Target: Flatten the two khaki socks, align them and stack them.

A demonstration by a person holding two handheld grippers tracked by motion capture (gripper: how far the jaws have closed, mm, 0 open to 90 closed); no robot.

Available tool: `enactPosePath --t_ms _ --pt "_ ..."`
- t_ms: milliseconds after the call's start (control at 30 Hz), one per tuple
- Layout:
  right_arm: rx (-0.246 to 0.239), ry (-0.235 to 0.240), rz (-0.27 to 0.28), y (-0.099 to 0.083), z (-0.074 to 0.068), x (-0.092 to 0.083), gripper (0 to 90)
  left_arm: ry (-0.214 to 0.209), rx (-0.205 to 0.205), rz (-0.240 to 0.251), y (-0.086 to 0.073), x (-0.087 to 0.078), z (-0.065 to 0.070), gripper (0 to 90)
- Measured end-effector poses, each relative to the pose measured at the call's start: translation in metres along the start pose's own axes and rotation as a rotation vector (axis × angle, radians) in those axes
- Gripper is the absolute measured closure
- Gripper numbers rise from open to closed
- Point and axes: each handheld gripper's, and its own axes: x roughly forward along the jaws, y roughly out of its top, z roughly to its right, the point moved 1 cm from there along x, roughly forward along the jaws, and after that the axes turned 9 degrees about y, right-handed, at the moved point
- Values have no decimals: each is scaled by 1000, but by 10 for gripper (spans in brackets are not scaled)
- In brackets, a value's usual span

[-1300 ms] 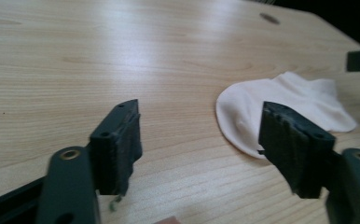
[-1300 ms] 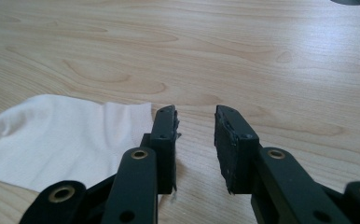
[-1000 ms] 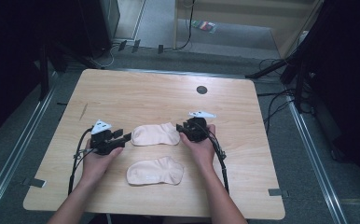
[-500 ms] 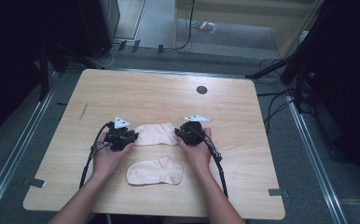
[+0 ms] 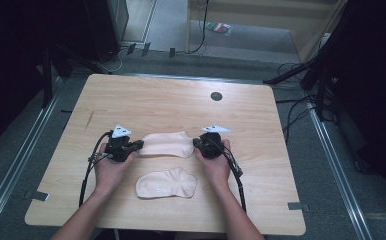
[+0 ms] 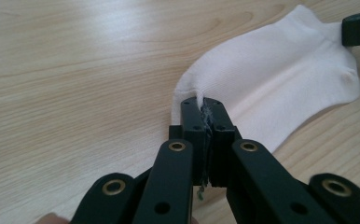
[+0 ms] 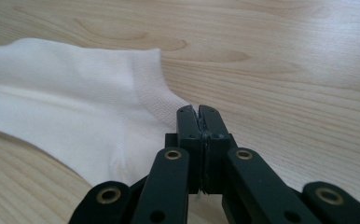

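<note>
While both hands rest on the wooden table [image 5: 146, 97] in the high view, the left gripper [image 5: 140, 145] and right gripper [image 5: 197, 143] pinch opposite ends of the far sock [image 5: 167, 145]; a near sock [image 5: 166, 183] lies just below; the left gripper view shows jaws, just closed, clamping a fold of sock edge; the right gripper view shows jaws likewise clenched on the sock's rim.

Wooden table [image 5: 146, 100] (grey floor [image 5: 331, 165]).
</note>
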Motion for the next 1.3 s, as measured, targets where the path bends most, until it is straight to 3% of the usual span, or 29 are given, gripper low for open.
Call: enactPosePath --t_ms 133,333,500,633,800,933,1300 --pt "2 1 20 1 -2 -13 900 -3 6 35 -3 -13 -3 900" --pt "-4 20 36 2 -10 -32 900 -45 6 82 -9 -34 -4 900" --pt "-12 50 59 -2 -25 -50 900 -87 27 129 -13 -59 11 900" --pt "-15 71 58 -6 -33 -61 900 -110 46 139 -15 -72 18 900" --pt "-12 97 50 -14 -39 -75 900 -128 56 135 -23 -82 23 900" --pt "-13 109 34 -23 -44 -81 900 -144 56 97 -38 -84 28 900" --pt "-9 133 -11 -46 -52 -92 899 -138 111 58 -52 -98 40 900"
